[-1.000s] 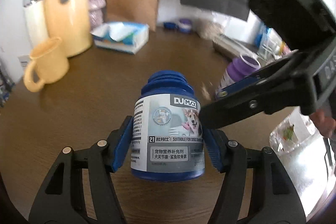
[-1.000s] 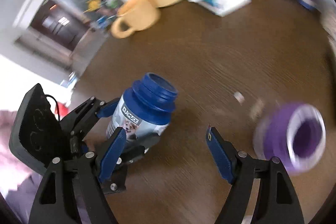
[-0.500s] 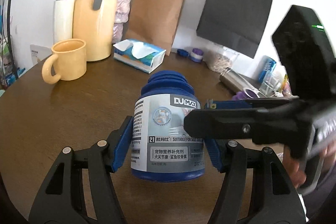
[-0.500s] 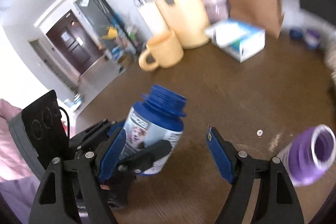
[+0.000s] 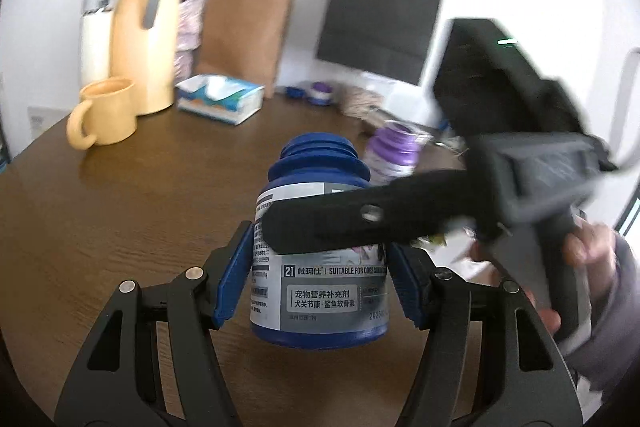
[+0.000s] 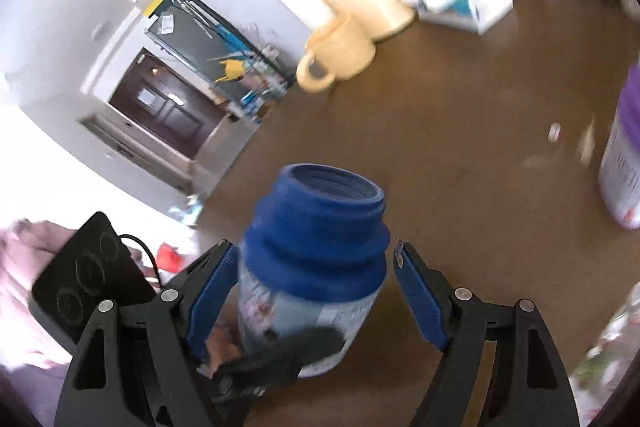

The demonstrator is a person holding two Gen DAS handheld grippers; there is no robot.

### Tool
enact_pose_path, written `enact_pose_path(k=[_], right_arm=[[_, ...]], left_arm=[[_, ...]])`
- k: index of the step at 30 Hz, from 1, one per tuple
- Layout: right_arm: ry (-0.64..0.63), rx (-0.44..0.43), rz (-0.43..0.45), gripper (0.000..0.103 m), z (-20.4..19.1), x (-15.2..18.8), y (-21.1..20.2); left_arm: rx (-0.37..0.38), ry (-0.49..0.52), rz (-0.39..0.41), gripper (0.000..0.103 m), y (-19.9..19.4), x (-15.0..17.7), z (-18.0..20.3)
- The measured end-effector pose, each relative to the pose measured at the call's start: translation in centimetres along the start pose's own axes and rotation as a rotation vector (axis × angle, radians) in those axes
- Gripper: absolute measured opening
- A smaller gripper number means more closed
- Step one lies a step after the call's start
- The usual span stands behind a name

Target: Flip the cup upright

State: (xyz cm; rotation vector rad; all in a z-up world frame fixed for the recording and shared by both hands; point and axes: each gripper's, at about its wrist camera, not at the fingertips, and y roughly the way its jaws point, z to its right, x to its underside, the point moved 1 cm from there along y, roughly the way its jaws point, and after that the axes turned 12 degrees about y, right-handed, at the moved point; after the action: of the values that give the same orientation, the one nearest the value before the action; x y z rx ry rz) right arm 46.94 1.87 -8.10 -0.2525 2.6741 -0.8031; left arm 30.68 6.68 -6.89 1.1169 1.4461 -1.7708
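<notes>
While my left gripper (image 5: 320, 283) clamps the upright blue supplement bottle (image 5: 320, 259) above the near table (image 5: 120, 195), my right gripper (image 6: 316, 291) stands apart around its neck; a purple bottle (image 6: 624, 155) stands far right.

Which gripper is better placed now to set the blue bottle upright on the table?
Left. The left gripper already clamps the blue bottle, mouth up; the right gripper only straddles its neck, open.

Black hand-held gripper (image 5: 320, 287), blue pads (image 5: 234, 277), silver screws.
</notes>
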Motion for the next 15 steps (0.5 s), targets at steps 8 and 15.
enact_pose_path(k=[8, 15], right_arm=[[-0.195, 0.381, 0.236, 0.069, -3.0, 4.2, -1.6], [-0.372, 0.674, 0.351, 0.069, -4.9, 7.3, 0.3]], left_arm=[[0.045, 0.039, -0.109, 0.088, 0.0, 1.5, 1.4], [-0.002, 0.04, -0.192, 0.089, -0.4, 3.4, 1.7]])
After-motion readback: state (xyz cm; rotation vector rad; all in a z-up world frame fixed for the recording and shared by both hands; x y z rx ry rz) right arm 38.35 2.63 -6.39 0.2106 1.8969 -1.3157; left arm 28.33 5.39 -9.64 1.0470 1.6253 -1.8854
